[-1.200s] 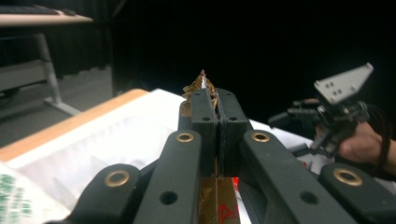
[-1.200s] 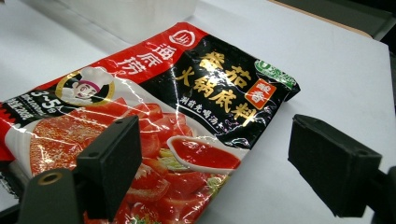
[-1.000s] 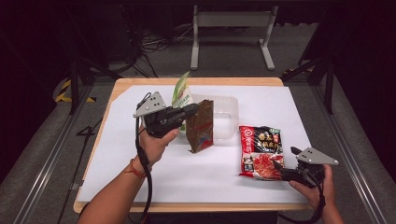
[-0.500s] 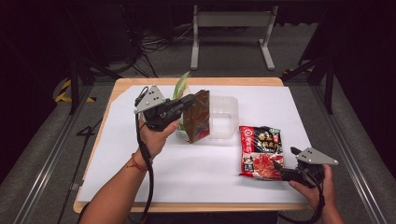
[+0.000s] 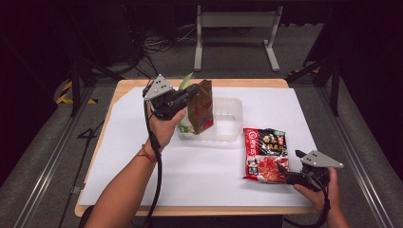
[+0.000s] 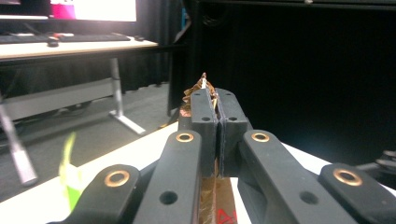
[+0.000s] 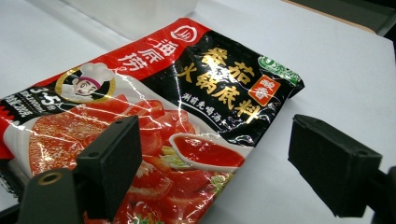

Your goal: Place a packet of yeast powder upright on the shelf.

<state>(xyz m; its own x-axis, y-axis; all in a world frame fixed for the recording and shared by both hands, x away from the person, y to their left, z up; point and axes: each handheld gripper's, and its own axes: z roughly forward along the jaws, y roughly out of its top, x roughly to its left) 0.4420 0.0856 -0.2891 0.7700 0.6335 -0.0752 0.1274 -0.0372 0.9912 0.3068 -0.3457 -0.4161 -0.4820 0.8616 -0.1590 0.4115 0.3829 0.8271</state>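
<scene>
I have the left gripper point(image 5: 192, 90) clamped flat on the top seam of a brown foil pouch point(image 5: 201, 107), lifted clear of the table; in the left gripper view my pads point(image 6: 204, 122) meet with only the crimped edge between them. The pouch hangs below and just ahead of my jaws, over the near-left corner of the clear plastic tub point(image 5: 228, 124).

Risks, as I judge them:
- The hold is on a thin seam alone. A quick swing could let the foil slide out, dropping the pouch onto the tub rim or beside it.
- The pouch dangles freely and may twist, so it could catch the tub wall on lowering.
- A green-and-white packet point(image 5: 185, 124) sits under my hand at the tub's end and could be knocked.

Orientation: the pouch's long axis runs roughly vertical, slightly tilted, sealed top up in my jaws, bottom edge pointing down toward the tub.

My right gripper point(image 5: 285, 173) stands wide and holds nothing, its jaws at the lower corner of the red hotpot soup-base packet point(image 7: 154, 126), which lies flat.
</scene>
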